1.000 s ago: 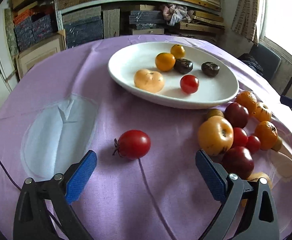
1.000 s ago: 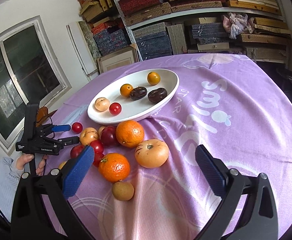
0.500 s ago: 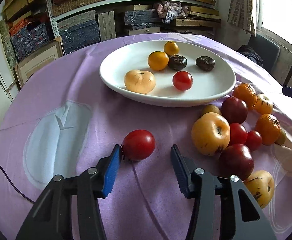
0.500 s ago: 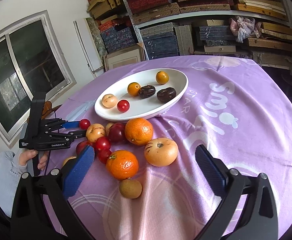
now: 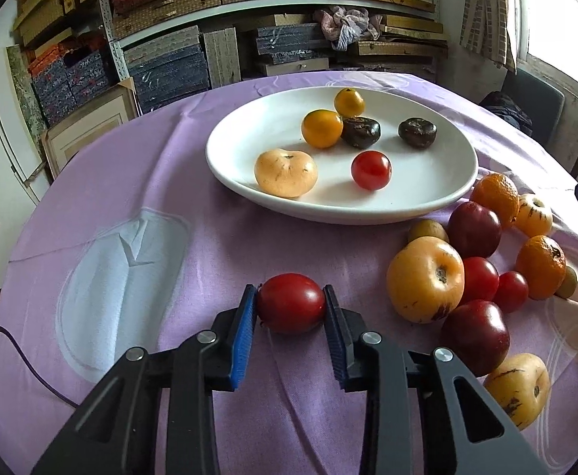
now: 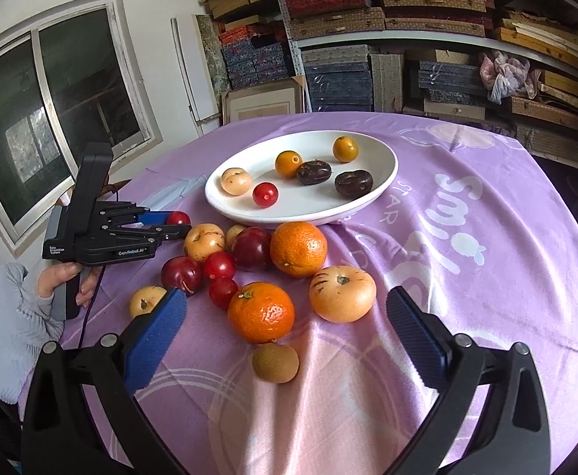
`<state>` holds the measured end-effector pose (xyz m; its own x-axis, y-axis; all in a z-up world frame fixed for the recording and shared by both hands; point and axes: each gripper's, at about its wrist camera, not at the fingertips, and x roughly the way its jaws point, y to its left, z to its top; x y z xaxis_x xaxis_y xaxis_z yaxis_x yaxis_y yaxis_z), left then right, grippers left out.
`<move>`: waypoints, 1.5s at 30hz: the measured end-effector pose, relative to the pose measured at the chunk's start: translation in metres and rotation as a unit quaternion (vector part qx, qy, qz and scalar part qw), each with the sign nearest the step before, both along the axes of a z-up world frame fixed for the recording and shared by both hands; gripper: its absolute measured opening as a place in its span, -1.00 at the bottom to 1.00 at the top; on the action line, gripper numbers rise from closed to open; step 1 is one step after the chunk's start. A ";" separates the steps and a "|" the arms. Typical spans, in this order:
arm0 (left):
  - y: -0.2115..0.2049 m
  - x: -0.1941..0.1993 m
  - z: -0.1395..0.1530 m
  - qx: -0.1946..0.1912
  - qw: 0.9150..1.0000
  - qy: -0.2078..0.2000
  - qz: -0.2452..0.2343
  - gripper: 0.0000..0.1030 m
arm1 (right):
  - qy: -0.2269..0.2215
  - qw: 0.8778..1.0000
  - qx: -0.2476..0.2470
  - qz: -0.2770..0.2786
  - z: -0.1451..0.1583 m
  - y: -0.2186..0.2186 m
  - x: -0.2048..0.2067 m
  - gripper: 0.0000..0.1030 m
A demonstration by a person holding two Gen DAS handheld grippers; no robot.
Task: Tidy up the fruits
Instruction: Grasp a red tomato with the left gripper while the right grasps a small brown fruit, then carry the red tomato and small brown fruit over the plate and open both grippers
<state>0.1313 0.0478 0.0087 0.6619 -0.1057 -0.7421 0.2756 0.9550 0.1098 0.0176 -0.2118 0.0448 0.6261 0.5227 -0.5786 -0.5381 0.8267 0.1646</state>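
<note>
A small red tomato (image 5: 291,303) lies on the purple tablecloth in front of the white plate (image 5: 427,206). My left gripper (image 5: 290,289) has its jaws closing, and both blue pads touch the tomato's sides. The right wrist view shows the same grip at the far left, with the left gripper (image 6: 178,225) holding the tomato (image 6: 178,217). My right gripper (image 6: 285,295) hovers open above a tangerine (image 6: 260,312) with nothing between its fingers. The plate (image 6: 388,158) holds several small fruits. A loose pile of fruit (image 5: 425,279) lies right of the tomato.
A hand in a grey sleeve (image 6: 57,277) holds the left gripper's handle. A dark cable (image 5: 23,364) trails over the table's left edge. Shelves of boxes (image 5: 170,67) stand behind the table. A kiwi (image 6: 275,362) lies nearest the right gripper.
The left jaws went from wide open to closed on the red tomato's sides. The right gripper drifted slightly and rolled, still open.
</note>
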 end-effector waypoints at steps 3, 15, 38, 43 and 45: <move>-0.004 -0.001 -0.001 0.013 1.000 -0.002 -0.001 -0.35 | -0.027 0.998 -0.055 0.020 0.000 0.014 -0.011 0.86; -0.001 0.000 -0.002 0.007 1.000 0.004 0.005 -0.34 | 0.007 0.991 -0.122 0.052 -0.026 0.038 -0.009 0.08; 0.003 -0.009 0.008 -0.011 1.000 -0.027 0.005 -0.36 | 0.036 0.998 -0.036 0.034 -0.010 0.004 0.000 -0.52; 0.009 -0.006 0.017 -0.037 0.999 -0.030 0.015 -0.36 | 0.027 1.000 0.000 0.007 0.013 -0.010 0.016 -0.52; 0.005 -0.001 0.030 -0.048 0.998 -0.039 0.015 -0.36 | 0.027 1.000 -0.003 0.008 0.024 -0.001 0.034 -0.52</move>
